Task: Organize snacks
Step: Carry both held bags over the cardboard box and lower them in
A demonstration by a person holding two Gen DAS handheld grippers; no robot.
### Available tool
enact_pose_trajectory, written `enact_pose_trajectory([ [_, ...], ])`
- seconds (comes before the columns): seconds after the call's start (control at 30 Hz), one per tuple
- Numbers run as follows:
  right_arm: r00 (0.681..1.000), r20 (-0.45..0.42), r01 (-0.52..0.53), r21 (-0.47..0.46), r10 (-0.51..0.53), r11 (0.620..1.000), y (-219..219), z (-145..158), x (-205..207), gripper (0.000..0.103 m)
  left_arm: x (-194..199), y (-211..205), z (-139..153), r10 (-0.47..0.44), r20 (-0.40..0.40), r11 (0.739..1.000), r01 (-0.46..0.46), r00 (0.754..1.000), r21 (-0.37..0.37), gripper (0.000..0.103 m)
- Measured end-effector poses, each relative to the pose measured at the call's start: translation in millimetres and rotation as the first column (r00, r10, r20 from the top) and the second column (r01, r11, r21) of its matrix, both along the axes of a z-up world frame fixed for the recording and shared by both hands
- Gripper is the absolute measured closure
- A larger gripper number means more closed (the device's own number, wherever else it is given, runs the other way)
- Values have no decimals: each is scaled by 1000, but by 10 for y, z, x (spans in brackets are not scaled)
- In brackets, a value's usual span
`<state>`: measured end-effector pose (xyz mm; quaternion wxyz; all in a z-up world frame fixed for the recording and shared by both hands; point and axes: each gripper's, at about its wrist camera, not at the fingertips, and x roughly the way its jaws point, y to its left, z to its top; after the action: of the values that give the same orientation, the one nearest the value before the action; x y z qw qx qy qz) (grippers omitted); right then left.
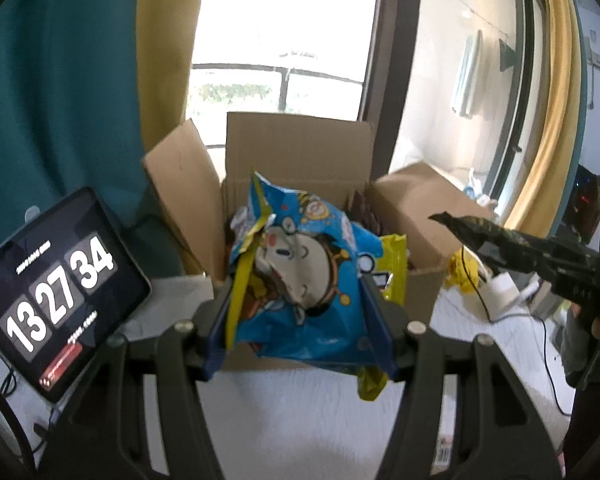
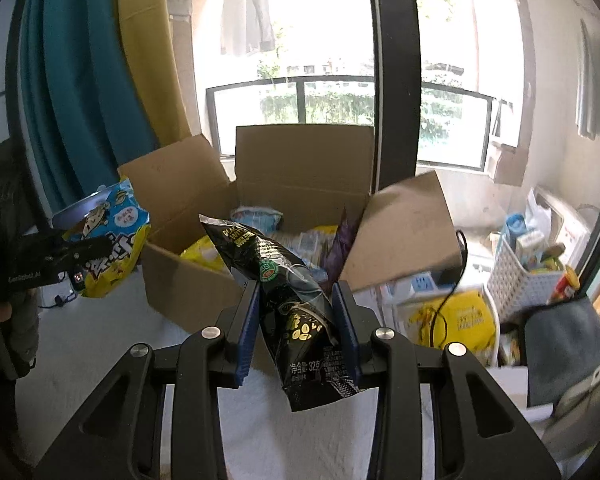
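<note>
Between the left gripper's (image 1: 300, 304) fingers a snack bag (image 1: 300, 264) is held, the open box (image 1: 300, 168) just beyond. A tablet (image 1: 60, 288) is propped to its left, the right gripper (image 1: 500, 248) to its right.

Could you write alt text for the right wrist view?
The right gripper grips a black foil snack packet before an open cardboard box of snacks; at left, the left gripper holds a blue-and-yellow cartoon snack bag.
</note>
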<state>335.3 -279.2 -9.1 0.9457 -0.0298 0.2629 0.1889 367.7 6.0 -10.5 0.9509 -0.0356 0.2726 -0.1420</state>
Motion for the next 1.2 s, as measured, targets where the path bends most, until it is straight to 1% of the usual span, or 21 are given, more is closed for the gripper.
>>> enact_pose_trajectory([
  [0.27, 999, 35, -13, -18, 13, 1000, 183, 125, 305, 65, 333, 26, 78, 48, 48, 999, -47, 998, -22, 43],
  [0.4, 999, 47, -18, -22, 19, 1000, 267, 152, 473, 65, 509, 27, 91, 76, 58, 997, -74, 995, -34, 43],
  [0.6, 998, 59, -17, -4, 17, 1000, 363, 197, 767, 65, 803, 37, 44, 118, 52, 992, -115, 992, -41, 43],
  [0.8, 997, 80, 0, -25, 2, 1000, 470, 255, 1075, 65, 1047, 3, -8, 142, 41, 989, -141, 989, -34, 43],
  [0.87, 997, 80, 13, -32, -10, 999, 508, 255, 1210, 65, 1108, -11, -32, 140, 36, 990, -139, 989, -28, 43],
  [1.0, 997, 67, 39, -27, -37, 999, 570, 244, 1423, 65, 1126, -65, -54, 136, 48, 990, -137, 989, 11, 42],
  [1.13, 997, 54, 55, -19, -54, 998, 683, 231, 1600, 65, 1132, -55, -52, 135, 48, 991, -136, 990, 19, 41],
  [1.2, 997, 51, 60, -18, -59, 998, 749, 218, 1670, 64, 1128, -44, -47, 136, 49, 990, -137, 990, 18, 37],
])
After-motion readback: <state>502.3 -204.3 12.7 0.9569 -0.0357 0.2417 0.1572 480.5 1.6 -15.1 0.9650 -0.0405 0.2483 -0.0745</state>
